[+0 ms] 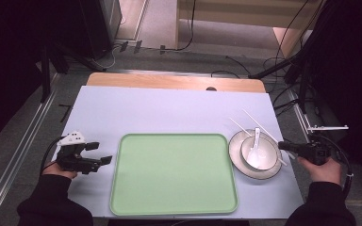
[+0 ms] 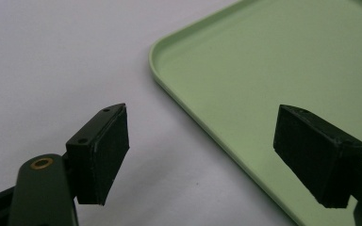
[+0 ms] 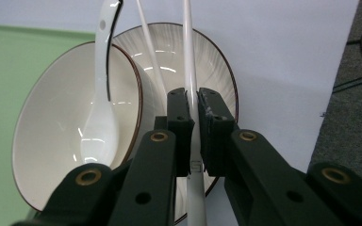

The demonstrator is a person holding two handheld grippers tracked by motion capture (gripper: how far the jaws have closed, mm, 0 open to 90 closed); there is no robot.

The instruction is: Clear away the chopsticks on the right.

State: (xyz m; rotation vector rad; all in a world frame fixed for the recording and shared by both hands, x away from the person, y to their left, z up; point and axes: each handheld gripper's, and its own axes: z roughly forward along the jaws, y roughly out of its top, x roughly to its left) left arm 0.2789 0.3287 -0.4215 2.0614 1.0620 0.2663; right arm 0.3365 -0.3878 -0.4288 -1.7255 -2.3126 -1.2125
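Note:
A white chopstick (image 3: 188,47) lies across the rim of a white plate (image 3: 214,61), and my right gripper (image 3: 196,101) is shut on it near its lower end. A second chopstick (image 3: 150,56) lies beside it on the plate. The plate holds a white bowl (image 3: 47,141) with a white spoon (image 3: 101,108) resting in it. From above, the right gripper (image 1: 283,146) sits at the plate's (image 1: 235,160) right edge. My left gripper (image 1: 102,153) stands open with nothing between its jaws, just left of the green tray (image 1: 174,174). Its jaws (image 2: 207,155) straddle the tray's rim (image 2: 169,89).
The tray lies bare in the middle of the pale blue table cover (image 1: 169,110). The bowl (image 1: 261,157) and plate stand just right of it. A wooden strip (image 1: 169,82) runs along the table's far edge, and cables lie on the floor beyond.

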